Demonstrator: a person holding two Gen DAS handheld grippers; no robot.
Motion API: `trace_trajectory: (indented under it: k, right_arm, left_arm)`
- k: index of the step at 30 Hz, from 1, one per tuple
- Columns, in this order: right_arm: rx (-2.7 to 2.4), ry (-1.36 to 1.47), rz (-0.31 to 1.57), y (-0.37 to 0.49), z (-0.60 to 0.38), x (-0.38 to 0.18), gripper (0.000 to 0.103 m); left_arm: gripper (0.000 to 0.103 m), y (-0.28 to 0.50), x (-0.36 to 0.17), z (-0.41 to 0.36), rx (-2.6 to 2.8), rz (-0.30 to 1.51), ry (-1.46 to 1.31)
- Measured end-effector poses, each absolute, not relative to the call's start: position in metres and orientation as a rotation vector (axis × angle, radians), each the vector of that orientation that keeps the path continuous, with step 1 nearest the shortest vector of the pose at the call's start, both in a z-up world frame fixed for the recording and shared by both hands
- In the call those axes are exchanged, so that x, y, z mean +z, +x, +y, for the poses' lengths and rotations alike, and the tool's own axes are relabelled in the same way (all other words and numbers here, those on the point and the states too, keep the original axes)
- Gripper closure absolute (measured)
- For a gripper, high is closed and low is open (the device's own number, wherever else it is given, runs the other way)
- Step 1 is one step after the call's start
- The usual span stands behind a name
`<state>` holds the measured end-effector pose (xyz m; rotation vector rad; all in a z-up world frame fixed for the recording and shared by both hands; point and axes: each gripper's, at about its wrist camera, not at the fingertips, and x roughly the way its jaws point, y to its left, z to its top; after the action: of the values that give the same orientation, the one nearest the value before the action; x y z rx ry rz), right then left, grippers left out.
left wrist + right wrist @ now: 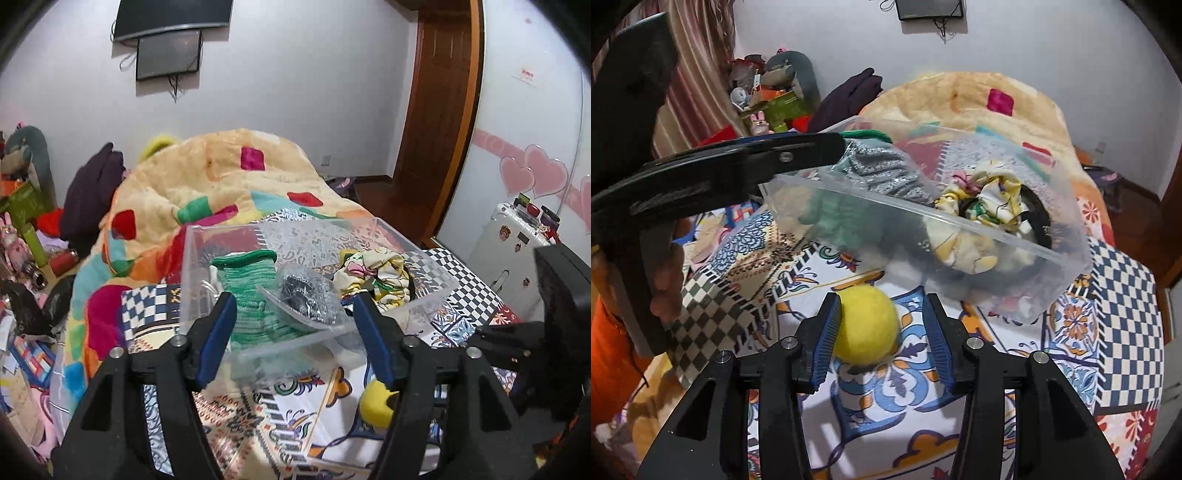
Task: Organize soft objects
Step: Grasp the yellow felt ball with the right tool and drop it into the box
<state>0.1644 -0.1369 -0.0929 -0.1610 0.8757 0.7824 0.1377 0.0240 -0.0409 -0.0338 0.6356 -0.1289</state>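
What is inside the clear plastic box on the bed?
The clear plastic box holds a green knit piece, a grey knit item in clear wrap and a yellow floral cloth with something black beside it. Whatever lies under them is covered.

The yellow ball [376, 402] shows only as a wedge in the left wrist view, the rest behind a fingertip of the left gripper [295, 317]. Through the frosted wall of the clear plastic bin [979, 236], the lower parts of the green knit cloth [827, 210] and the yellow floral fabric [964, 247] blur to smears. The left gripper's arm [713, 173] covers the bin's near corner, so any contact there cannot be told. The wall notice [527, 76] is too small to read
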Motion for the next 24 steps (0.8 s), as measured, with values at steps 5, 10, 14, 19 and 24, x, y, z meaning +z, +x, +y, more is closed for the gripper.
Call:
trace_trajectory:
  k: [5,10,14,19,24]
  right_arm:
    - [0.814,-0.126,0.905,0.165,-0.138,-0.096,0.06]
    - [0.847,-0.133,0.915,0.156,-0.13,-0.099,0.06]
    - [0.853,-0.164,0.882,0.147,-0.123,-0.096,0.071]
    - [0.817,-0.166,0.823,0.146,-0.125,-0.082,0.072]
    - [0.733,-0.149,0.716,0.157,-0.132,-0.055,0.072]
  left_arm:
    - [0.031,0.116,-0.041,0.025,-0.123,0.618,-0.02]
    - [0.031,0.1,-0.047,0.027,-0.112,0.619,-0.018]
    - [0.031,0.094,-0.052,0.031,-0.104,0.633,-0.045]
    - [0.031,0.094,-0.049,0.037,-0.092,0.623,-0.063]
    - [0.03,0.091,-0.041,0.038,-0.089,0.583,-0.064]
